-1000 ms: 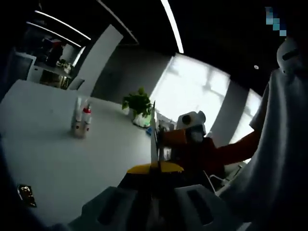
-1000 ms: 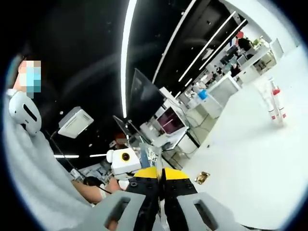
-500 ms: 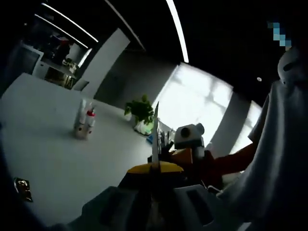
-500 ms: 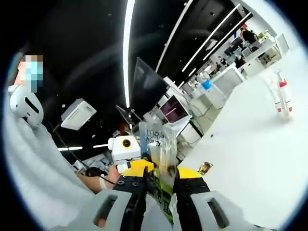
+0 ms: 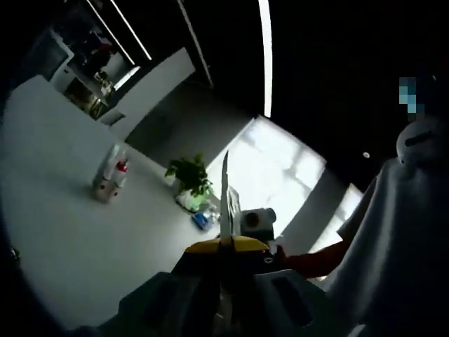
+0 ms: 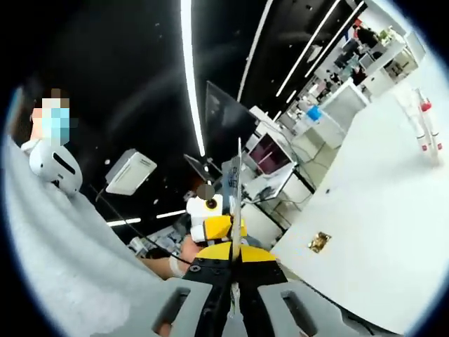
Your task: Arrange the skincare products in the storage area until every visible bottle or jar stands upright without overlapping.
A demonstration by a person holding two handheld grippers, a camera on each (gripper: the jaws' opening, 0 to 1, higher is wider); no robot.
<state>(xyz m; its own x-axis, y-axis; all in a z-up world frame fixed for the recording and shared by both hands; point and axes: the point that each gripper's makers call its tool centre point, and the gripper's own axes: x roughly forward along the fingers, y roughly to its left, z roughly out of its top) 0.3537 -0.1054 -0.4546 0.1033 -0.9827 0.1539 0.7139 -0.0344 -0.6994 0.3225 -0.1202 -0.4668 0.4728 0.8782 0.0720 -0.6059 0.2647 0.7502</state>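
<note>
Writing on the sachets: edge-on in both views, we can't read any. Left tool (image 5: 226, 247) is pinched tight on a thin flat sachet (image 5: 225, 196) standing up at 12 o'clock from its tips. Right tool (image 6: 236, 254) is likewise clamped on a flat sachet (image 6: 236, 193). Bottles (image 5: 110, 174) stand upright together on the white surface (image 5: 63, 232), well apart from the left tool at 10 o'clock.
</note>
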